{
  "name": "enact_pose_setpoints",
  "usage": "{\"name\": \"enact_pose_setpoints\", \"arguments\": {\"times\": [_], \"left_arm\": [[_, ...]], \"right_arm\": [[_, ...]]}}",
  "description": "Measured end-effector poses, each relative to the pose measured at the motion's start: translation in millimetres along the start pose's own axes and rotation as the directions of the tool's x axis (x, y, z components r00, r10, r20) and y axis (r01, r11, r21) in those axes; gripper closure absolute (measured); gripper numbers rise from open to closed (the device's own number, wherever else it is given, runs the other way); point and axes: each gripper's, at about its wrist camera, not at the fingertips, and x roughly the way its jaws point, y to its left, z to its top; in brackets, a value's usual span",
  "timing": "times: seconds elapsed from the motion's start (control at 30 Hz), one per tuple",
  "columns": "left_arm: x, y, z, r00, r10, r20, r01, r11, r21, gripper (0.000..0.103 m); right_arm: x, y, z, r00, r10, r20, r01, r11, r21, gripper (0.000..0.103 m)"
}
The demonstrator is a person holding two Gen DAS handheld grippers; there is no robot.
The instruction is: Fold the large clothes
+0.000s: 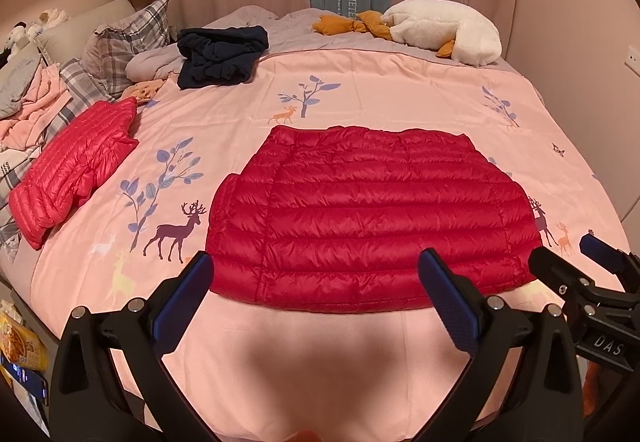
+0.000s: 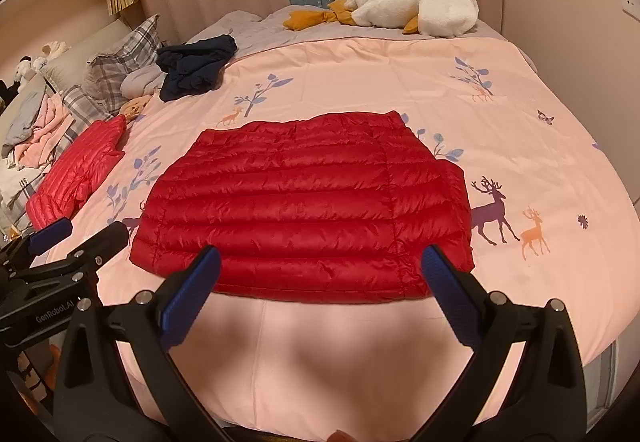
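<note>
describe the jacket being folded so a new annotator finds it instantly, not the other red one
On the pink deer-print bedspread, look at the middle, just beyond both open grippers. The deep red quilted jacket lies flat there. The lighter coral jacket sits bunched at the left edge by the pillows.

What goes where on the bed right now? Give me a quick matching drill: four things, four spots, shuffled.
Things:
1. red jacket
2. pink jacket
3. dark clothes
4. toy goose

Places:
A. far edge, by the curtains
B. left side, folded, near the pillows
C. spread flat just ahead of both open grippers
D. crumpled heap, far left

Pairs: 1-C, 2-B, 3-D, 4-A
</note>
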Motion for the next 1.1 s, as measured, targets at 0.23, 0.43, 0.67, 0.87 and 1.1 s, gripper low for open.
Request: {"name": "enact_pose_setpoints", "arguments": {"times": [0.23,0.43,0.67,0.87,1.1], "left_arm": [[-3.4,-0.5,1.4,1.000,-0.001,0.008,0.001,1.000,0.004,0.001],[-4.1,-1.3,1.5,1.000,0.001,0.007,-0.001,1.000,0.005,0.001],[-4.8,-1.8,1.3,1.000,0.000,0.007,0.000,1.000,0.008,0.001],[-4.2,-1.9,0.6,1.000,0.000,0.003,-0.001,1.000,0.008,0.001],[-3.3,-1.9,0.4,1.000,0.001,0.001,-0.001,1.000,0.009,0.001]], "right_arm": [[-0.7,0.6,1.0,1.000,0.002,0.000,-0.002,1.000,0.000,0.002],[-0.3,0.1,1.1,1.000,0.003,0.000,-0.003,1.000,-0.003,0.002],[0.0,0.4,1.1,1.000,0.005,0.000,-0.005,1.000,-0.002,0.002],[0.0,1.8,0.7,1.000,0.005,-0.002,-0.005,1.000,-0.002,0.002],[0.3,2.3,-0.5,1.000,0.009,-0.003,-0.009,1.000,0.000,0.002]]}}
